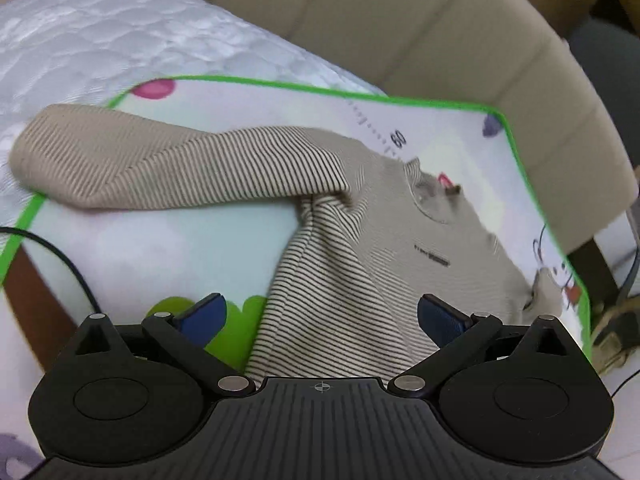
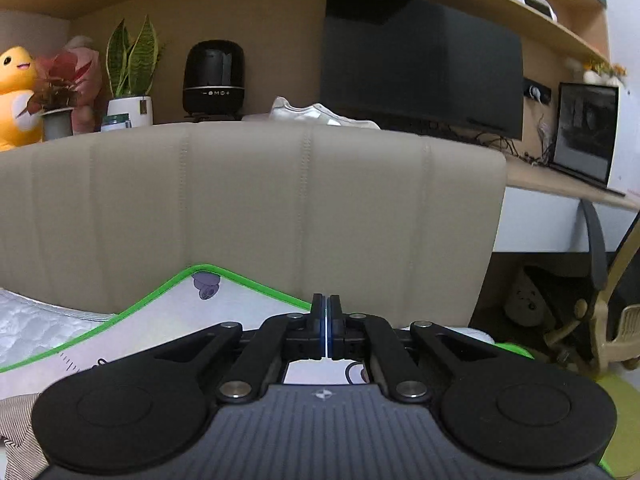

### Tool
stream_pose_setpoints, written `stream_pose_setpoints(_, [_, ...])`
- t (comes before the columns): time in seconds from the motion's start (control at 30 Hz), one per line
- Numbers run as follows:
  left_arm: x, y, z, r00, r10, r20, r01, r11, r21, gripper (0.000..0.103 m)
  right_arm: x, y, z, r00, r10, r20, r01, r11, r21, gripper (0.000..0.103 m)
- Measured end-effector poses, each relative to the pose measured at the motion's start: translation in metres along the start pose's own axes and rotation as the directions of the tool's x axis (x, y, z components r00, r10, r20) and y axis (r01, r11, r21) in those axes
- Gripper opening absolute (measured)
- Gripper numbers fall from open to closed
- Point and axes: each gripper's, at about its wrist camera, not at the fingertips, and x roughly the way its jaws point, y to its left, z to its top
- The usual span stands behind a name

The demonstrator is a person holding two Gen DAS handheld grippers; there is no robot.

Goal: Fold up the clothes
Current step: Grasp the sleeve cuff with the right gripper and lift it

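Observation:
A beige, thin-striped long-sleeved top (image 1: 344, 248) lies on a green-edged play mat (image 1: 160, 248). One sleeve (image 1: 120, 168) stretches out to the left, over the mat's edge. My left gripper (image 1: 320, 316) is open, its blue pads either side of the top's lower part, just above the cloth. My right gripper (image 2: 327, 320) is shut with nothing between its pads, raised above the mat (image 2: 168, 312) and facing the headboard. A corner of the striped top (image 2: 16, 420) shows at the lower left of the right wrist view.
A beige padded headboard (image 2: 248, 208) stands behind the mat. A white quilted mattress (image 1: 100, 48) lies to the left. A black cable (image 1: 68, 264) runs along the mat's left side. Shelf with plants, speaker and monitor (image 2: 420, 64) is beyond the headboard. A chair (image 2: 608, 320) stands to the right.

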Motion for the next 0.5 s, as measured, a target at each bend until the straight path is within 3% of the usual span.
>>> stream_pose_setpoints(0.03, [0.0,-0.005,-0.004,1.0,-0.007,-0.007,0.007,1.0,0.013,0.103,0.0,0.001,0.0,1.0,0.004,-0.009,-0.004,1.0,0.007,0.003])
stream_pose_setpoints(0.1, [0.004,-0.02,-0.015,0.999,-0.036,-0.038,0.038,0.997,0.073,0.103,-0.001,0.004,0.0,1.0,0.012,-0.027,-0.011,1.0,0.02,0.019])
stream_pose_setpoints(0.17, [0.011,-0.036,-0.028,0.996,-0.054,-0.073,0.064,0.987,0.149,0.103,-0.002,0.007,-0.001,0.999,0.02,-0.046,-0.019,0.999,0.034,0.062])
stream_pose_setpoints(0.27, [0.027,-0.054,-0.048,0.992,-0.035,-0.117,0.064,0.967,0.248,0.103,0.017,-0.003,-0.025,0.995,0.014,-0.101,-0.006,0.997,0.076,0.067])
stream_pose_setpoints(0.43, [0.052,-0.052,-0.056,0.981,-0.001,-0.192,0.049,0.968,0.247,0.103,0.066,-0.033,-0.107,0.968,-0.005,-0.249,0.039,0.991,0.13,0.067])
stream_pose_setpoints(0.5, [0.052,-0.05,-0.053,0.98,-0.008,-0.197,0.053,0.973,0.225,0.103,0.075,-0.04,-0.136,0.958,0.062,-0.281,-0.009,0.983,0.186,0.082])
